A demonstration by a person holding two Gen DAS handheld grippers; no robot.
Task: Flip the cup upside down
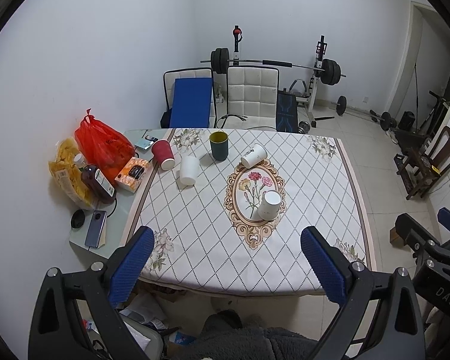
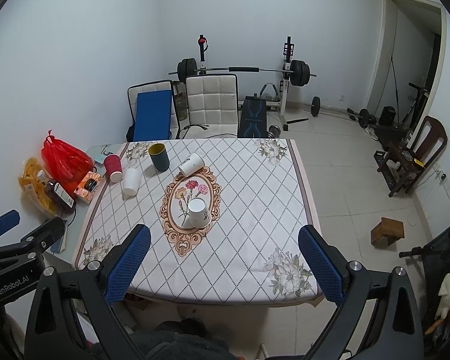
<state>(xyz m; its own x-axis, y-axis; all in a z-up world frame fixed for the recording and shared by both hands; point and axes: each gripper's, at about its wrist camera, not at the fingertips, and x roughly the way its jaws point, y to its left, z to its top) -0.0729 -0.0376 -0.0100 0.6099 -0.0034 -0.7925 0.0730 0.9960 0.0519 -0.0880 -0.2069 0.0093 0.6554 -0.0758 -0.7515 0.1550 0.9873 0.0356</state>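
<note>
Several cups stand or lie on the patterned tablecloth (image 1: pixel 303 186). A white paper cup (image 1: pixel 270 205) sits upside down on the flower medallion; it also shows in the right wrist view (image 2: pixel 198 213). Another white cup (image 1: pixel 254 156) (image 2: pixel 190 165) lies on its side behind it. A dark green cup (image 1: pixel 219 145) (image 2: pixel 159 156) stands upright, mouth up. A white cup (image 1: pixel 189 170) (image 2: pixel 132 181) and a red cup (image 1: pixel 164 154) (image 2: pixel 113 168) sit upside down at the left. My left gripper (image 1: pixel 226 243) and right gripper (image 2: pixel 224 240) are both open and empty, above the table's near edge.
Left of the cloth lie a red plastic bag (image 1: pixel 102 141), a chips bag (image 1: pixel 66 174), a dark bottle (image 1: pixel 99 183), a tissue pack (image 1: pixel 132 174) and a phone (image 1: pixel 95 228). Two chairs (image 1: pixel 252 99) and a barbell rack (image 1: pixel 315 69) stand behind the table. A wooden stool (image 2: pixel 387 231) is on the floor.
</note>
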